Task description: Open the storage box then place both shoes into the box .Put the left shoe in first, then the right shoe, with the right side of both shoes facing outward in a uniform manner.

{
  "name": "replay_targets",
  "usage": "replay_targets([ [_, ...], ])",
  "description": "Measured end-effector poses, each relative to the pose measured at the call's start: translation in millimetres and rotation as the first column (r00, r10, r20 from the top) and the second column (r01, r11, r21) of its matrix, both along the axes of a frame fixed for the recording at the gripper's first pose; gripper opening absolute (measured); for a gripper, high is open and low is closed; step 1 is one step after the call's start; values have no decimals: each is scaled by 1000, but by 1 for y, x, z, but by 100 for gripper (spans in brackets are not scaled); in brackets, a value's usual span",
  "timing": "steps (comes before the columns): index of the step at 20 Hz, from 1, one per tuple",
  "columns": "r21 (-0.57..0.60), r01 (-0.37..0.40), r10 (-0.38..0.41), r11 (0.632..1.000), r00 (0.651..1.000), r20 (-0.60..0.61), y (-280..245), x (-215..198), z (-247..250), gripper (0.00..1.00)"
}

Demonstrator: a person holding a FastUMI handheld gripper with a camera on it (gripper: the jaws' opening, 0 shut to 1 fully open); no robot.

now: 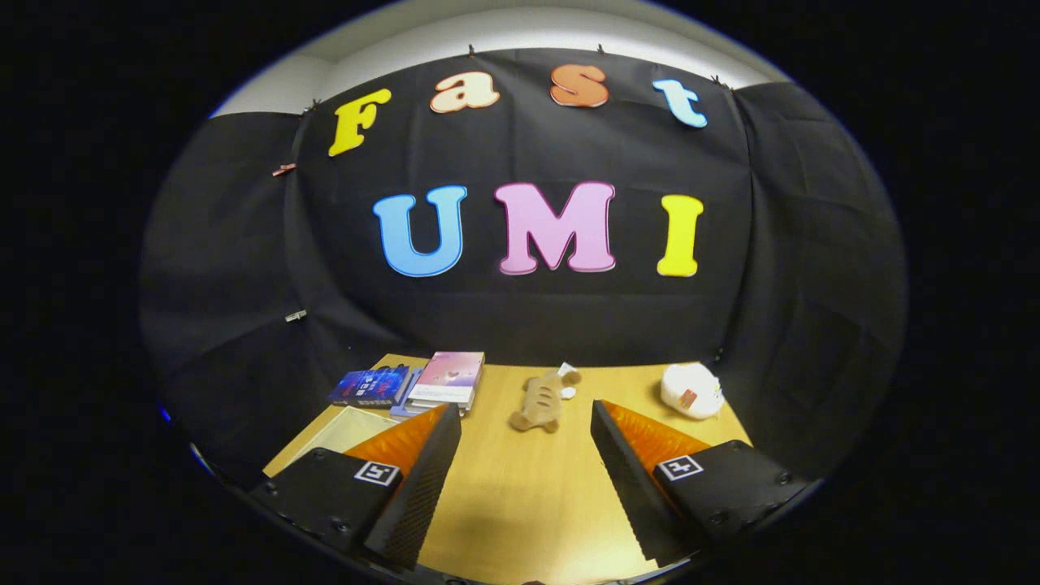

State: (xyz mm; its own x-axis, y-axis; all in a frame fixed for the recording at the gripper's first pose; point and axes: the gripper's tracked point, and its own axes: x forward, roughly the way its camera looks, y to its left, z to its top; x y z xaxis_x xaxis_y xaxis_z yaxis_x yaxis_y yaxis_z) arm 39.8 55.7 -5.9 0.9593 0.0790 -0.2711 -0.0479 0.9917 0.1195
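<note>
My gripper (526, 416) is open above a wooden table (520, 487), and only bare tabletop lies between its two fingers. A pale, shallow open container (351, 429) lies just left of the left finger (422, 463), partly hidden by it; I cannot tell whether it is the storage box or its lid.
A tan plush toy (543, 400) lies just beyond the fingertips near the table's middle. A white plush (691, 391) sits at the back right. Several books (414, 383) are stacked at the back left. Black cloth walls close off the table's far side.
</note>
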Motion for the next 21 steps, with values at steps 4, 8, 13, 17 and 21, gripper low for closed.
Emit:
replay_targets([
  [4, -4, 13, -13, 1000, 995, 95, -38, -7, 19, 98],
  [8, 15, 79, -81, 997, 992, 102, -68, -9, 24, 98],
  [13, 63, 181, -185, 982, 980, 77, -90, -16, 12, 98],
  [17, 33, 194, -195, 981, 978, 75, -85, -17, 3, 99],
  [21, 102, 234, -243, 967, 966, 93, -80, -13, 6, 98],
])
